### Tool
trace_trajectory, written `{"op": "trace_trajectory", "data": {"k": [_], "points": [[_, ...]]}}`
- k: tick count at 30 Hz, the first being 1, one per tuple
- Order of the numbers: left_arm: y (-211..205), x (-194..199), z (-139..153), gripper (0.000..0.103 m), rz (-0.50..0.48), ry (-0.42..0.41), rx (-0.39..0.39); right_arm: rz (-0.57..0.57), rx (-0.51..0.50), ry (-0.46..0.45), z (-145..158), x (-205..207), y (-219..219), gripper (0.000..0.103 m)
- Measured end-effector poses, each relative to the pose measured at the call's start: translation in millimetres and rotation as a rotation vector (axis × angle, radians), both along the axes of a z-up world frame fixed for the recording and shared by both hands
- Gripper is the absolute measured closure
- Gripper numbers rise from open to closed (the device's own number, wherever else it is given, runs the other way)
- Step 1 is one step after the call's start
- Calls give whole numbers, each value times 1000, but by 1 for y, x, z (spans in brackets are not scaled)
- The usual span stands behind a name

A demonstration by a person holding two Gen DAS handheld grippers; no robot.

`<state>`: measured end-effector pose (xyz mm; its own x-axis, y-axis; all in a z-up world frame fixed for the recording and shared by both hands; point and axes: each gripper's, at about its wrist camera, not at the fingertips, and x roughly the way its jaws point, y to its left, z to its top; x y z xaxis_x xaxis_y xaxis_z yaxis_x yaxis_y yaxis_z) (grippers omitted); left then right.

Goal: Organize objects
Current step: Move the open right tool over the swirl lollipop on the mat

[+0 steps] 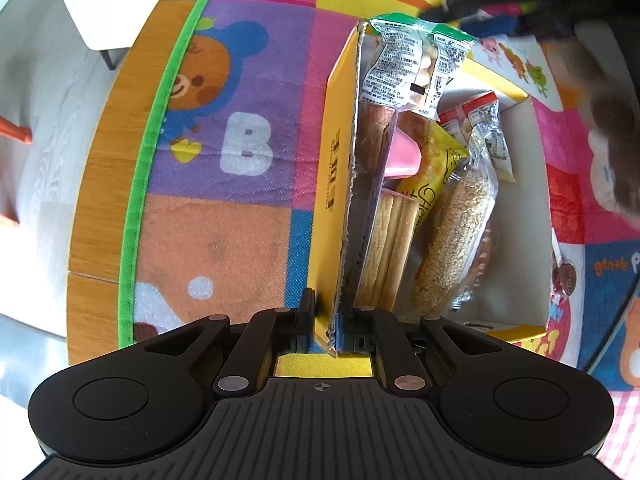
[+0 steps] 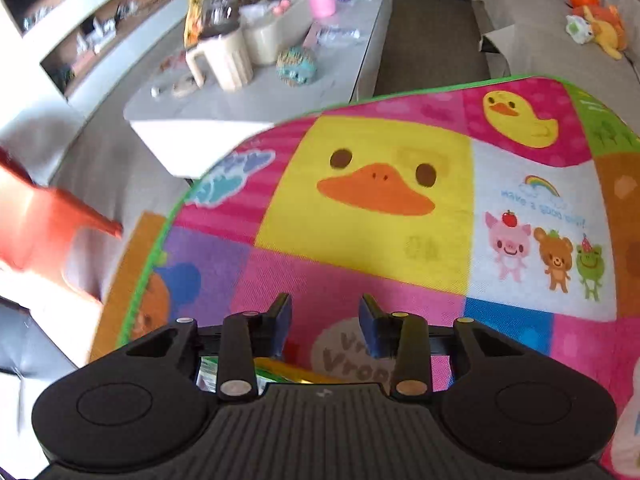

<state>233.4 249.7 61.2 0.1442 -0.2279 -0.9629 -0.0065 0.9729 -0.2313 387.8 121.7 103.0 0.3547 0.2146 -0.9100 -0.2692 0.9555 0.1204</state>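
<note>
A yellow cardboard box [image 1: 334, 168] stands on the colourful cartoon mat [image 1: 240, 92]. My left gripper [image 1: 330, 312] is shut on the near end of the box's left wall, one finger on each side of it. Inside lie several snack packets: a green-topped packet of small round biscuits [image 1: 416, 64] at the far end, biscuit sticks [image 1: 386, 248], a sesame bar [image 1: 456, 236] and a yellow cheese packet [image 1: 430, 176]. My right gripper [image 2: 325, 308] hovers open over the mat [image 2: 380, 240], nothing between its blue pads [image 2: 370, 334]. It shows blurred above the box's far end [image 1: 476, 4].
The mat's green border [image 1: 160, 120] runs along the wooden table's left edge [image 1: 104, 184]. Beyond the table stands a white low table [image 2: 256, 108] with a beige jug [image 2: 222, 60] and a pink cup [image 2: 322, 0]. An orange object [image 2: 44, 220] blurs at the left.
</note>
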Motion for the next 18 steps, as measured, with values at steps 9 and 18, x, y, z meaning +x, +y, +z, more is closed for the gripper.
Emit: {"op": "trace_trajectory", "data": {"k": [9, 18], "points": [[9, 0, -3, 90, 0, 6, -24, -28, -7, 2, 21, -86, -35, 66], [7, -4, -3, 90, -1, 10, -22, -14, -41, 69, 11, -138, -19, 66]]}}
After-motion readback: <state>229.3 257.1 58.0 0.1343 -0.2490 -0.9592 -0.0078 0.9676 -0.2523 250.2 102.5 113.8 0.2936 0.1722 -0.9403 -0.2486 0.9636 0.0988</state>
